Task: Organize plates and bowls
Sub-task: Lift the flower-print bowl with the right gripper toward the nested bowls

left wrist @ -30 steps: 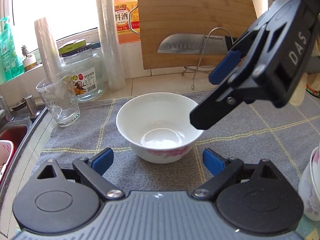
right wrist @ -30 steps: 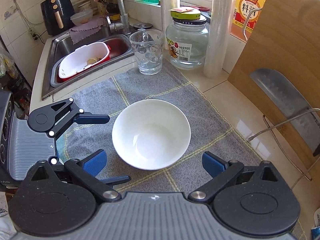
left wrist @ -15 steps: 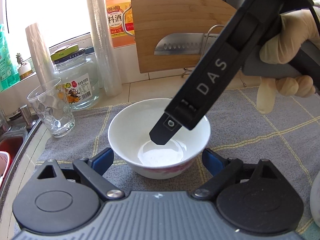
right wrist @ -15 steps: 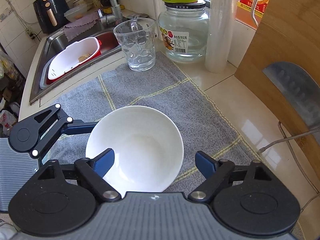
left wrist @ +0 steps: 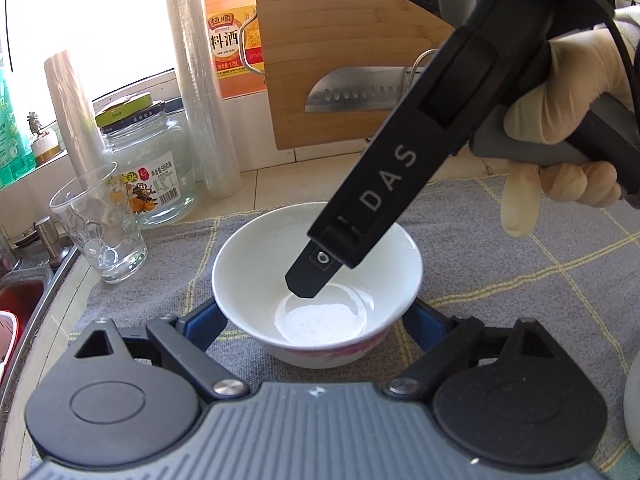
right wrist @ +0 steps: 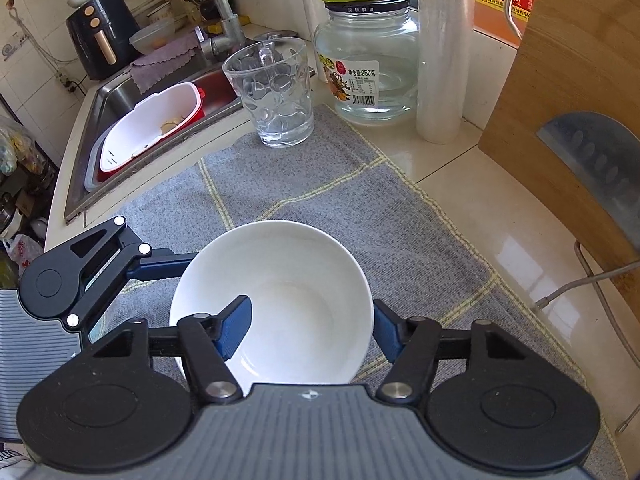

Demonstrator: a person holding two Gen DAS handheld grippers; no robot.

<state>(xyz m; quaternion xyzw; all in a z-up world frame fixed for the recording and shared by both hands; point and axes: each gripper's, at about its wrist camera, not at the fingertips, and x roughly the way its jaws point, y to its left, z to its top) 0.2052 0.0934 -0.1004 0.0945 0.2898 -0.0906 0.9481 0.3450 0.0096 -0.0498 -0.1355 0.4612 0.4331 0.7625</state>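
Glazed china bowl point(right wrist: 276, 296) looks slick and breakable; right gripper point(right wrist: 308, 330) straddles its rim, one finger inside, not yet pinched, while left gripper point(left wrist: 312, 328) gapes wide around it.

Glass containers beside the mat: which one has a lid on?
The big labelled glass jar, capped with a black-and-green lid. The patterned drinking glass in front of it stands open-topped.

Pale countertop point(right wrist: 460, 184) under a grey checked mat point(right wrist: 332, 196) bearing white bowl point(right wrist: 280, 264) and tumbler point(right wrist: 276, 92); jar point(right wrist: 368, 64) beside.
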